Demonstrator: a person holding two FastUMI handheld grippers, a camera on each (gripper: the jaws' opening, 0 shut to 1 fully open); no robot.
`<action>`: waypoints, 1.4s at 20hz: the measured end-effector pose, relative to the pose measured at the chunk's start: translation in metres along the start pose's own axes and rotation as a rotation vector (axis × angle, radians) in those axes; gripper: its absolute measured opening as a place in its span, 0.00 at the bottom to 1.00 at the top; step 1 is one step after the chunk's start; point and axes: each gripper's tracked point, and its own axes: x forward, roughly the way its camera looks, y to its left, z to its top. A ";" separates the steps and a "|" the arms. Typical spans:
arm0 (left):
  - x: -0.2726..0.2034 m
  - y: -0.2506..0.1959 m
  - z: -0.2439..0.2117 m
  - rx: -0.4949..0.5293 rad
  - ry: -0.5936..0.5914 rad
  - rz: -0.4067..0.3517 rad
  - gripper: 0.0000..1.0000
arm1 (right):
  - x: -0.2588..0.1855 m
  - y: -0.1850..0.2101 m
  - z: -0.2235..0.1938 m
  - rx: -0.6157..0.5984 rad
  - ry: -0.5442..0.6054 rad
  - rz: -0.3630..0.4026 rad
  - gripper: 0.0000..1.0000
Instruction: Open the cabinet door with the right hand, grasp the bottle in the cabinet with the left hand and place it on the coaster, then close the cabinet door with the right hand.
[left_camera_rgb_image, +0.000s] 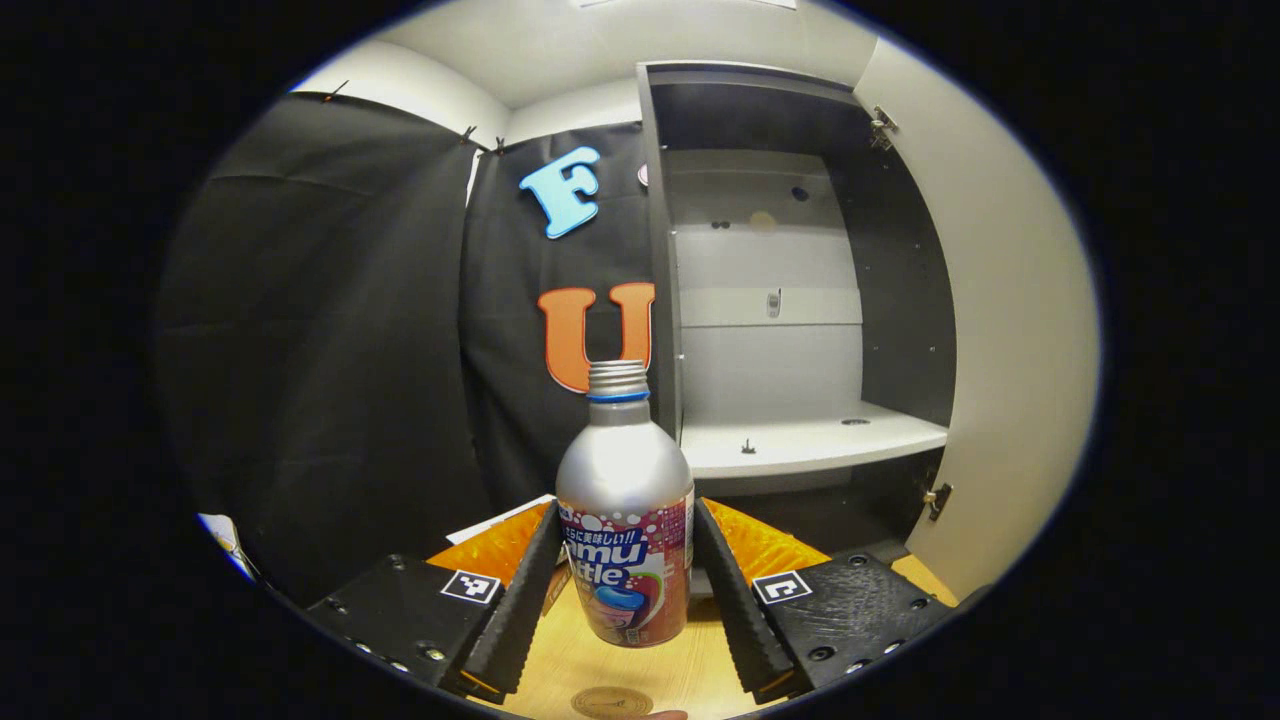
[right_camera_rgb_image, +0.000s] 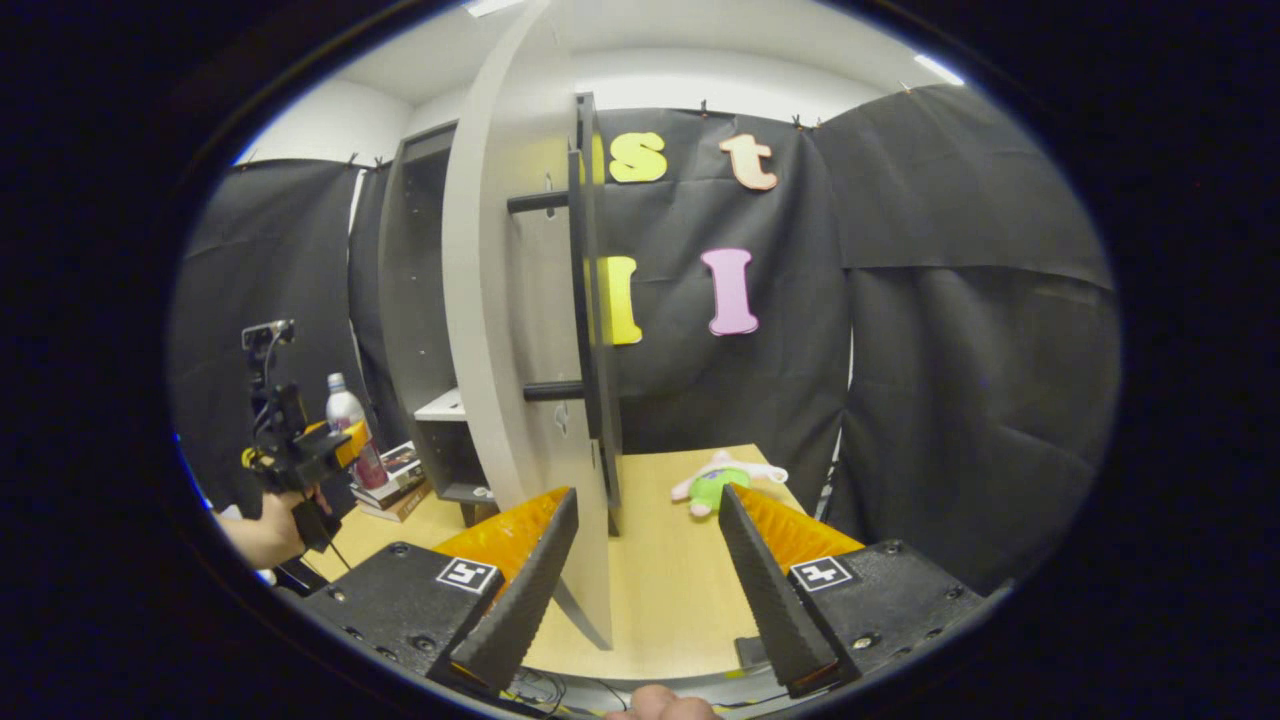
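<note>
With the cabinet door (right_camera_rgb_image: 500, 330) open, our left hand-held gripper (left_camera_rgb_image: 625, 590) clamps the bottle (left_camera_rgb_image: 626, 530) just above the coaster (left_camera_rgb_image: 610, 702) — next we lower and release it — the right hand-held gripper (right_camera_rgb_image: 650, 580) waits wide, empty.

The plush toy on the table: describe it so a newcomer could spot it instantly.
Start at the open cabinet door with its dark bar handle. Just past its lower edge, on the wooden table against the black cloth wall, lies the plush toy. It is the one soft thing there, pink and green.
</note>
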 end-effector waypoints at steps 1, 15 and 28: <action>-0.003 0.006 -0.014 0.001 0.015 0.000 0.77 | 0.000 0.000 -0.001 0.000 0.011 -0.007 0.92; -0.020 0.028 -0.163 0.062 -0.040 -0.017 0.77 | 0.006 -0.010 -0.028 -0.079 0.224 -0.146 0.92; -0.024 0.011 -0.236 0.057 0.051 -0.023 0.80 | 0.024 -0.024 -0.043 -0.121 0.305 -0.183 0.92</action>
